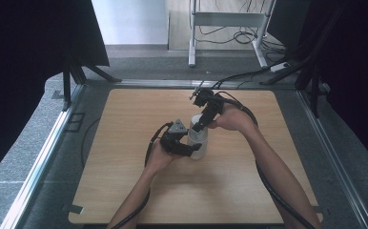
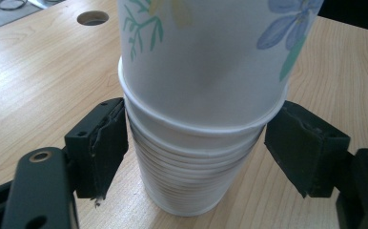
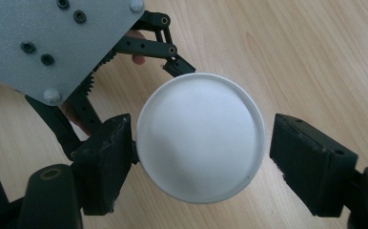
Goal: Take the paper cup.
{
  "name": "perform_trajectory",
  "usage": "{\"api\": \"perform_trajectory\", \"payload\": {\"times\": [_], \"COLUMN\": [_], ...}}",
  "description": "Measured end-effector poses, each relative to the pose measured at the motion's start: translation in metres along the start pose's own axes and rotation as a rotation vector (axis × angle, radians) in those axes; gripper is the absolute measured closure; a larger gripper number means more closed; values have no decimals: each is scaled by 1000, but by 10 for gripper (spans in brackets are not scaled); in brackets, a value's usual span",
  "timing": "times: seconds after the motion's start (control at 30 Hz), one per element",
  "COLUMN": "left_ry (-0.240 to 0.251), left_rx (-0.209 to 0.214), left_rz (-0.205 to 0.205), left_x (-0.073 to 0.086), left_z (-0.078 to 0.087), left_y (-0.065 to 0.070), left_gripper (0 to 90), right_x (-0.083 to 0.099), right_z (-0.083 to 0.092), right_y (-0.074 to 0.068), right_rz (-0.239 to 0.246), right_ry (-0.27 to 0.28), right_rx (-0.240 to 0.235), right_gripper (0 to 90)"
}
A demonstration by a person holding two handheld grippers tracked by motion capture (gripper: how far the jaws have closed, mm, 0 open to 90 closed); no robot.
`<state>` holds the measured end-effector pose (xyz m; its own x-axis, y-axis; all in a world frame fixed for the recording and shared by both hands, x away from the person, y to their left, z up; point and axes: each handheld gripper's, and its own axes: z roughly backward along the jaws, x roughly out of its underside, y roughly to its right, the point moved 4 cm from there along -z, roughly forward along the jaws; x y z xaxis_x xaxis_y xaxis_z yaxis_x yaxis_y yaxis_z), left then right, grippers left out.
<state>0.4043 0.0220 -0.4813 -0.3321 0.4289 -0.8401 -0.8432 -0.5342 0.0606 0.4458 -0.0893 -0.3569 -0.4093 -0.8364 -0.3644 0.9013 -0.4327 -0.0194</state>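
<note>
Item: tall stack of white paper cups (image 2: 191, 181), ribbed with nested rims; the top floral-printed cup (image 2: 206, 57) is partly raised. It stands between my left claw's (image 2: 196, 157) part-open pads, one touching. My right claw (image 3: 201, 157) straddles the white rim from above, one pad touching, no clench.

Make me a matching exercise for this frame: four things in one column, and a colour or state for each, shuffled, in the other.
1 top cup
2 left gripper
3 right gripper
4 table

a pale wood
b jaws either side of the lower cups, side-on
c flower print
d jaws either side of a white round cup end, seen from above

Pairs: 1-c, 2-b, 3-d, 4-a
</note>
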Motion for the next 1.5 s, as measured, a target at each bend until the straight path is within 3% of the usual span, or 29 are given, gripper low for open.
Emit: {"api": "perform_trajectory", "payload": {"times": [0.3,0.9,1.5], "left_ry": [1,-10,-20], "left_rx": [-6,-7,-12], "left_rz": [-4,-18,-31], "left_x": [0,0,0], "left_z": [1,1,1], "left_y": [1,1,1], "left_gripper": [239,241,241], "right_x": [-4,-12,-28], "right_z": [1,14,41], "right_y": [-2,-3,-8], "right_rz": [14,35,53], "right_ry": [-37,-82,-65], "right_rx": [-4,17,35], "right_gripper": [338,354,357]}}
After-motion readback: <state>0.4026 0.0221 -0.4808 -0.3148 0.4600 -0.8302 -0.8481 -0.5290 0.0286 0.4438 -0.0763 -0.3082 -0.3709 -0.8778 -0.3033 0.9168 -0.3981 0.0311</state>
